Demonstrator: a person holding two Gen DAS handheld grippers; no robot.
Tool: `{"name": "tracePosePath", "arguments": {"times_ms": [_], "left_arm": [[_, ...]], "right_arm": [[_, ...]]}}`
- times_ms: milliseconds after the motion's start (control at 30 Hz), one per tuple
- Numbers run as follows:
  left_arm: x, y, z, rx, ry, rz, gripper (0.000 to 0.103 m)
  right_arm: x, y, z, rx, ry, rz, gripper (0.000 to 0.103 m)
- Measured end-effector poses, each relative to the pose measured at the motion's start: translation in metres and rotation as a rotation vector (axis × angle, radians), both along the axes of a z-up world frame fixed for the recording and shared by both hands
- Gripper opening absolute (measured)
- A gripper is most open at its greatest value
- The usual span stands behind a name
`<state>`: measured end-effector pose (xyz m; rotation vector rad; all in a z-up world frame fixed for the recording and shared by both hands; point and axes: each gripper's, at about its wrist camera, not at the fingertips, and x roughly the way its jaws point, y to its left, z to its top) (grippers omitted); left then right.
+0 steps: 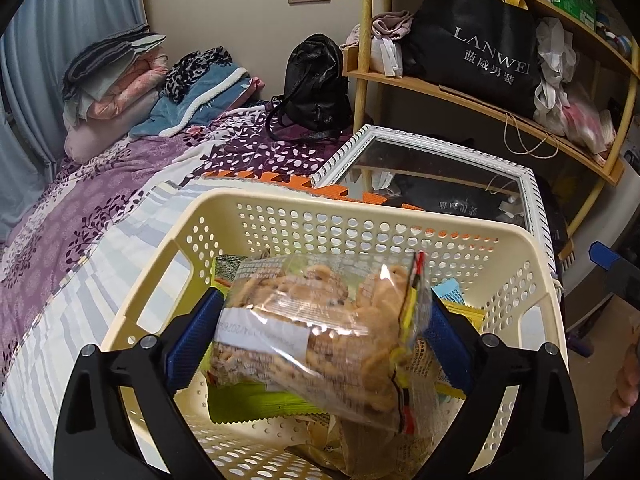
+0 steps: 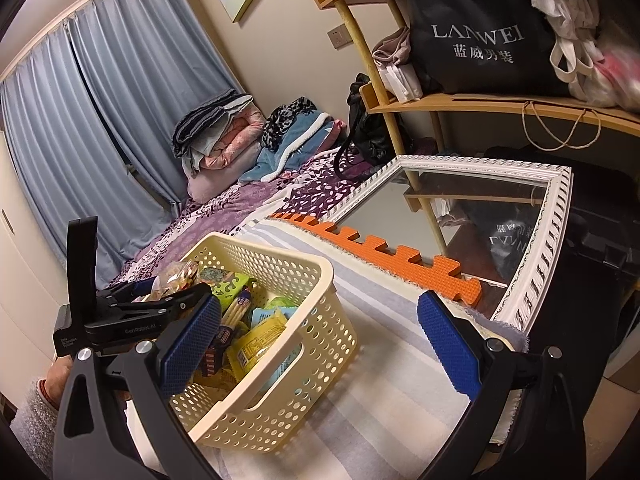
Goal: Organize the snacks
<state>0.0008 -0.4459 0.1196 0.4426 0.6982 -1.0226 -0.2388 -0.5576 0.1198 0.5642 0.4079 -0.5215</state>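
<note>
Left wrist: cookie bag [image 1: 320,332] seemingly touching gripper [image 1: 320,334] pads, over basket [image 1: 400,216]

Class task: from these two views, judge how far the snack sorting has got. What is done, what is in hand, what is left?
Done: several packets, among them a yellow packet, already lie in the cream basket.
In hand: the left gripper is over the basket with a clear bag of biscuits between its wide fingers; whether the pads still press it is unclear.
Left: letting the bag settle inside. The right gripper is open and empty; no snack shows outside the basket.
</note>
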Motion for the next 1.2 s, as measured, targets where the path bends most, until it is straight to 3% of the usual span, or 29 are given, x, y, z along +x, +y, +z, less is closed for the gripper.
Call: {"name": "tracePosePath", "arguments": {"times_ms": [333,800,967,1200], "left_arm": [[-0.025,0.01,0.024,0.018,-0.174,0.038,0.1],[-0.035,0.047,0.04,0.054,-0.279,0.223,0.1],[-0.049,0.056,0.042,0.086,-0.419,0.279,0.1],[-0.048,0.074,0.046,0.064,-0.336,0.289,0.1]], "right_arm": [[0.001,0.01,0.008,-0.019,0.006,0.022,0.098],[0.021,0.044,0.013,-0.086,0.106,0.153,0.098],[0.029,0.065,0.018,-0.169,0.151,0.183,0.098],[0.038,0.089,0.022,-0.239,0.192,0.239,0.098]]}}
